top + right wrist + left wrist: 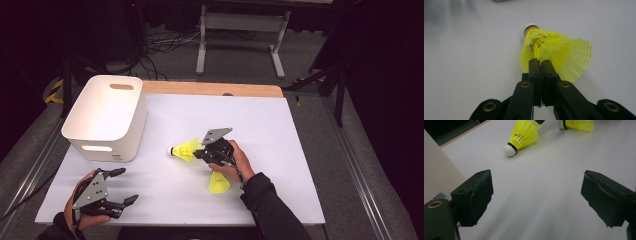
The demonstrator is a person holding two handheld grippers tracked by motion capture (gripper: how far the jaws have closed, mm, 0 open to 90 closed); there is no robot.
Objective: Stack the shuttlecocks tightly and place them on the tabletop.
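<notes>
A yellow shuttlecock with a white cork lies near the middle of the white table, cork pointing left. My right gripper is shut on the edge of its mesh skirt. The right gripper view shows the pinched shuttlecock crumpled between the closed jaws of the right gripper. A second yellow shuttlecock lies just under the right hand. At the front left corner, my left gripper stands wide open and holds nothing. In its own view the left gripper faces both shuttlecocks, the held one and the second one.
A white plastic bin with handle slots stands at the table's back left, and its wall shows close beside the left jaw. A wooden strip runs along the far edge. Cables and a desk frame lie on the floor beyond.
</notes>
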